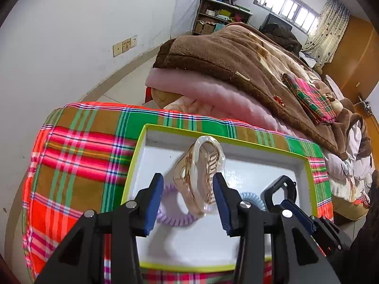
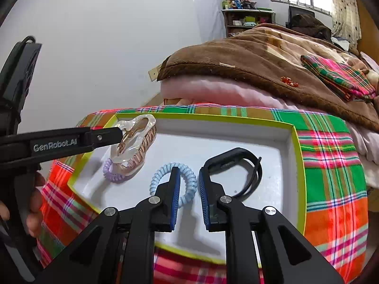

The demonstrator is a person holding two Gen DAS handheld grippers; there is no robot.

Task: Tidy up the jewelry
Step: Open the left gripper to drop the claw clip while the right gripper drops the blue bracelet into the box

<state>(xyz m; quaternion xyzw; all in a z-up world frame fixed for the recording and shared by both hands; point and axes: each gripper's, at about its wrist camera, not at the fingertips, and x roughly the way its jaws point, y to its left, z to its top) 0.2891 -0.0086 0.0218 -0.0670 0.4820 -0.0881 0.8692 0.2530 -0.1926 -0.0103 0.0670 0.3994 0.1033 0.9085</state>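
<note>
White walls and a high window close off a bedroom, where a bright plaid cloth (image 2: 331, 165) covers the surface below both cameras. Nearest, the right claw (image 2: 189, 189) hangs over a shallow white tray (image 2: 299, 177) with a lime-green rim, its blue pads a narrow gap apart and pressing on nothing. A pale blue spiral hair tie (image 2: 187, 179) lies on the tray floor under it, showing between and beside the pads. Just right of that lies a black wristband (image 2: 251, 165). Further left, the left claw (image 1: 188, 189) stands half open around a clear, amber-streaked hair clip (image 1: 201, 165); the pads are not squeezing it. The clip rests tilted on a lilac spiral hair tie (image 2: 111, 172) near the tray's far left corner. Beyond the tray rises a bed heaped with a pink quilt (image 2: 225, 90) and a brown blanket (image 2: 248, 56). A cluttered shelf (image 2: 246, 16) stands by the far wall.
</note>
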